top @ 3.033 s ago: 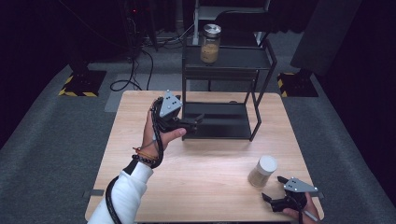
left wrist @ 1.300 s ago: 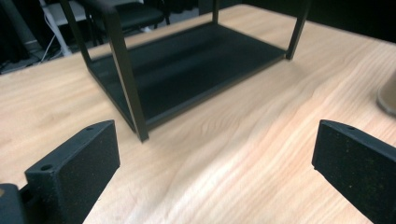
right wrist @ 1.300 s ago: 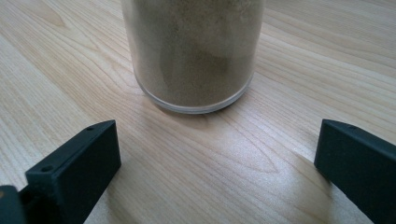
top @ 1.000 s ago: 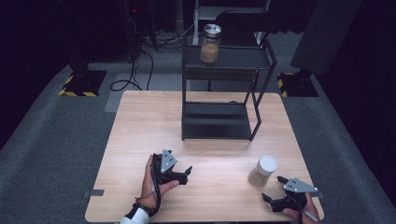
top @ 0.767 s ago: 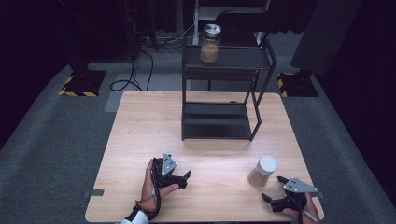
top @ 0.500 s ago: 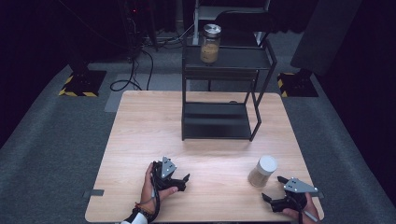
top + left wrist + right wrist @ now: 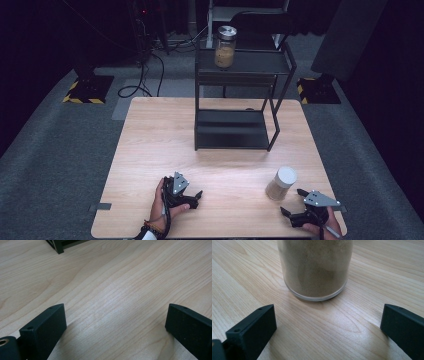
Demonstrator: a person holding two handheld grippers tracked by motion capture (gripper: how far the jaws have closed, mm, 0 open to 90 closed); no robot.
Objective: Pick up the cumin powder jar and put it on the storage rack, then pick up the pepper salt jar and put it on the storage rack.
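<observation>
A glass jar of tan powder with a white lid stands on the wooden table near its front right. My right gripper lies just in front of it, open, and the jar stands a little beyond the jaws of my right gripper. My left gripper rests at the front left of the table, pointing right. My left gripper is open; its jaws have just been closing a little, with only bare wood between them.
A black two-tier metal rack stands at the back middle of the table. A second jar with a metal lid sits on its top shelf. Dark floor, cables and stands surround the table.
My left hand has come back from the rack to the table's near edge and has since only drifted slightly. The right gripper and both jars have not moved.
</observation>
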